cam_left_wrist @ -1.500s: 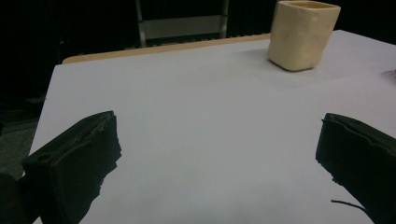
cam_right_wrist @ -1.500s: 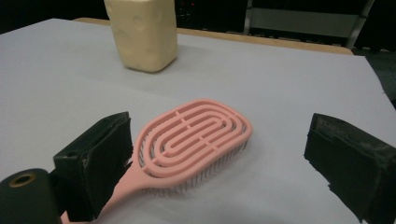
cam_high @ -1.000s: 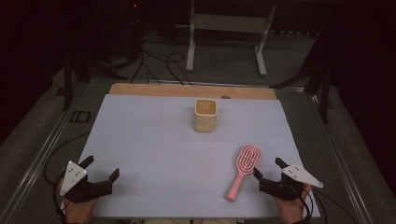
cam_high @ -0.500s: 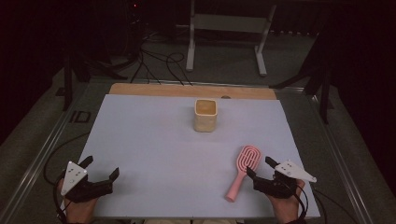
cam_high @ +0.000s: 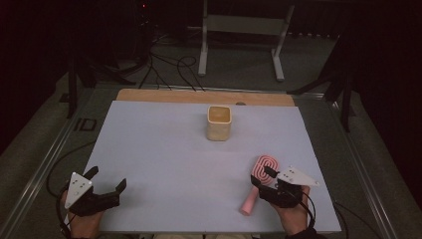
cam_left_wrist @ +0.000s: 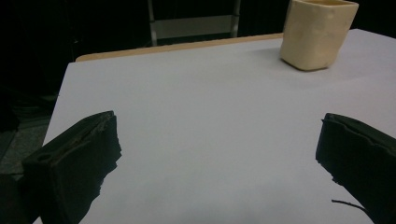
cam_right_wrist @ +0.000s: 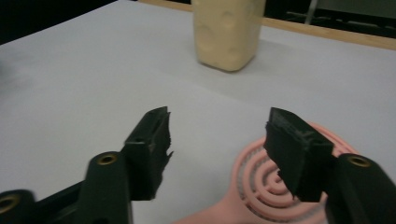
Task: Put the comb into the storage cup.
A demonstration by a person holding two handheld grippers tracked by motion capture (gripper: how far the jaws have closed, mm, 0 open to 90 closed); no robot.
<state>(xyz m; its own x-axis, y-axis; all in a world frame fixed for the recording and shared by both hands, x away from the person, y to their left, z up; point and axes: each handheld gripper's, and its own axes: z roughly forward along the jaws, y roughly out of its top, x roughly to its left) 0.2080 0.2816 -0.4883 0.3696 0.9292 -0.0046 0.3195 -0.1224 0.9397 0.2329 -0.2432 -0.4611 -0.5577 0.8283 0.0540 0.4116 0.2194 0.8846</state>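
Right hand-held gripper (cam_high: pixel 263 178) hovers low over the pink brush (cam_high: pixel 260 181), jaws apart astride its head, unclosed. Brush lies well nearer than the cream cup (cam_high: pixel 219 122). Left hand-held gripper (cam_high: pixel 107 180) rests wide, far left of the brush.

No text, label, brand, number or sign can be read anywhere in these views. The pink hairbrush (cam_high: pixel 260 180), the cream cup (cam_high: pixel 219 122), the pale sheet on the table (cam_high: pixel 164 149) and the grey plates on the left gripper (cam_high: pixel 107 183) and right gripper (cam_high: pixel 262 177) all appear plain, with no lettering visible.
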